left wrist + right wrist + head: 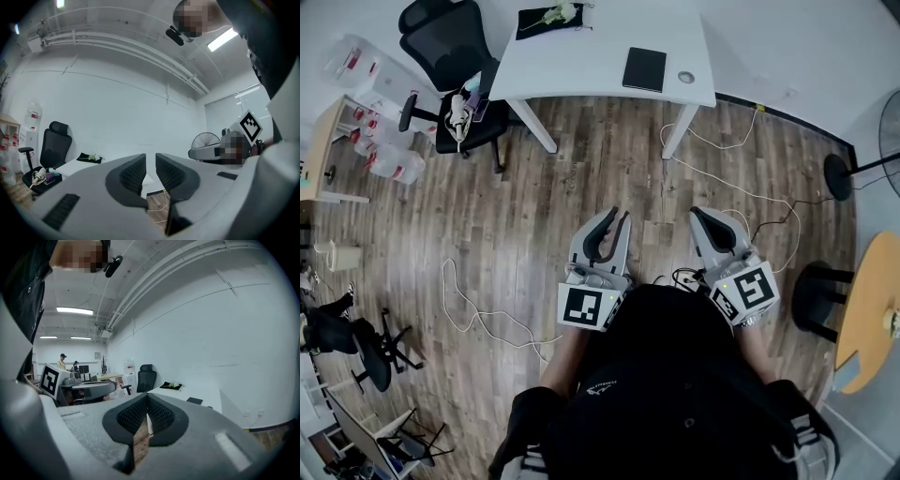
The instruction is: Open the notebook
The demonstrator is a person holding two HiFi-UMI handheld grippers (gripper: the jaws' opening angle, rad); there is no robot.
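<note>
While the notebook point(645, 68) lay closed on the white table point(581, 58) at the frame's top, nothing had begun: left gripper point(619, 217) slightly parted, right gripper point(701, 214) closed, both empty, mid-frame.

Our right gripper point(147, 404), jaws closed on nothing, faces a white table point(211, 395) bearing the dark notebook point(194, 401), black chair point(146, 377) beside.
</note>
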